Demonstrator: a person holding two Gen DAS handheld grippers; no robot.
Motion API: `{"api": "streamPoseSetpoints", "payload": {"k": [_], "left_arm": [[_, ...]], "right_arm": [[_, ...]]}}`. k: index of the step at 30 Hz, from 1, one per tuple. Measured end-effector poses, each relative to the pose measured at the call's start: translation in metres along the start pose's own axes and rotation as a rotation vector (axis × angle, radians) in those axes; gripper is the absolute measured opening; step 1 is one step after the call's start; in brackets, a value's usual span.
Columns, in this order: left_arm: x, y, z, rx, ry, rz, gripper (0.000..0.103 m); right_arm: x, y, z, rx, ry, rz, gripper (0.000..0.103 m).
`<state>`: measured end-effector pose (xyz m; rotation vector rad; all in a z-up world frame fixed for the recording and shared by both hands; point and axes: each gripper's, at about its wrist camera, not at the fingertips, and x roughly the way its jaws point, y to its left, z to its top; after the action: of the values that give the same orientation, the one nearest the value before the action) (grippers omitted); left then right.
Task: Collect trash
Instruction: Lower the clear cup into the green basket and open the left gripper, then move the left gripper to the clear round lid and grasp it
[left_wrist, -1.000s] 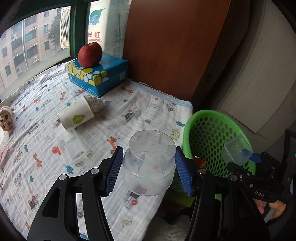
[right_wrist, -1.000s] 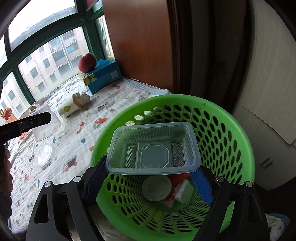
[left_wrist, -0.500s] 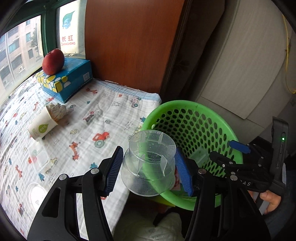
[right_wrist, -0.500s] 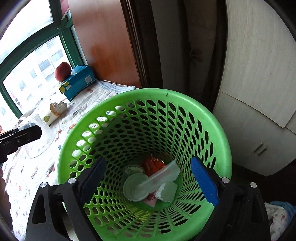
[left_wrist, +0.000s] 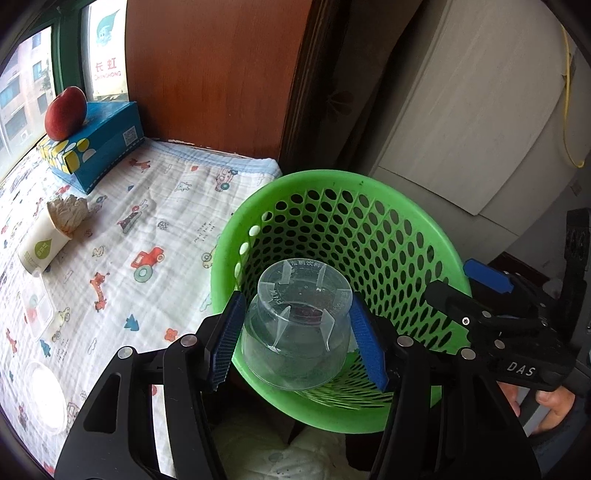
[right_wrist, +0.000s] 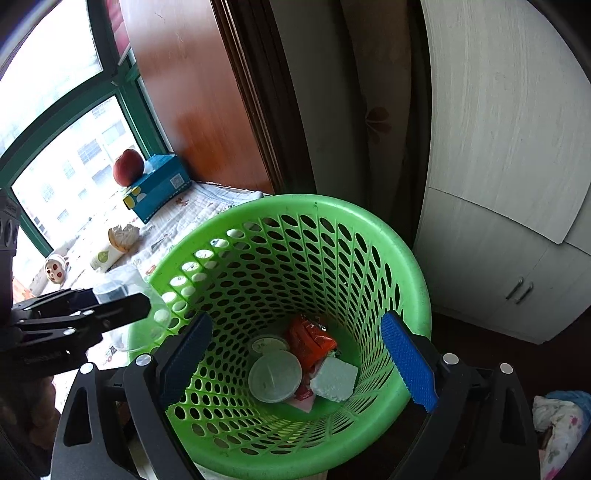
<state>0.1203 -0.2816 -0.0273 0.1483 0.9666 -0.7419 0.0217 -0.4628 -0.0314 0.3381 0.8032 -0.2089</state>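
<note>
My left gripper (left_wrist: 295, 339) is shut on a clear plastic cup (left_wrist: 295, 325), bottom up, held over the near rim of the green perforated basket (left_wrist: 369, 206). The cup and left gripper also show in the right wrist view (right_wrist: 129, 306) at the basket's left rim. My right gripper (right_wrist: 295, 362) is open and empty above the basket (right_wrist: 388, 258). Inside lie a round clear lid (right_wrist: 275, 376), an orange wrapper (right_wrist: 312, 341) and a white foam piece (right_wrist: 334, 380). A paper cup stuffed with tissue (left_wrist: 48, 236) lies on its side on the printed cloth.
A blue tissue box (left_wrist: 96, 147) with a peach (left_wrist: 65, 112) on it stands by the window. A clear square lid (left_wrist: 37, 314) and a round lid (left_wrist: 44, 395) lie on the cloth (left_wrist: 147, 221). A white cabinet (right_wrist: 498, 184) stands behind the basket.
My right gripper opened and dropped the clear rectangular tray, no longer seen. My left gripper carried the clear cup from above the cloth to over the basket.
</note>
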Motion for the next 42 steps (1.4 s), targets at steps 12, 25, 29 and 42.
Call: {"api": "streamPoseSetpoints", "payload": {"k": [12,25,29,42], "left_arm": [[-0.005,0.003,-0.005,-0.044,-0.012,-0.043,0.071],[-0.047,0.065,-0.037,-0.133,-0.053,0.122,0.071],[-0.059,0.096,-0.049,-0.178,-0.062,0.187,0.071],[-0.08,0.203,-0.101,-0.294,-0.014,0.38,0.096]], "right_arm": [[-0.005,0.0,-0.002,0.021,-0.002,0.008,0.089],[-0.009,0.042,-0.004,-0.042,-0.001,0.082,0.089],[-0.005,0.063,-0.003,-0.072,0.011,0.11,0.089],[0.011,0.127,-0.008,-0.168,0.057,0.189,0.09]]}}
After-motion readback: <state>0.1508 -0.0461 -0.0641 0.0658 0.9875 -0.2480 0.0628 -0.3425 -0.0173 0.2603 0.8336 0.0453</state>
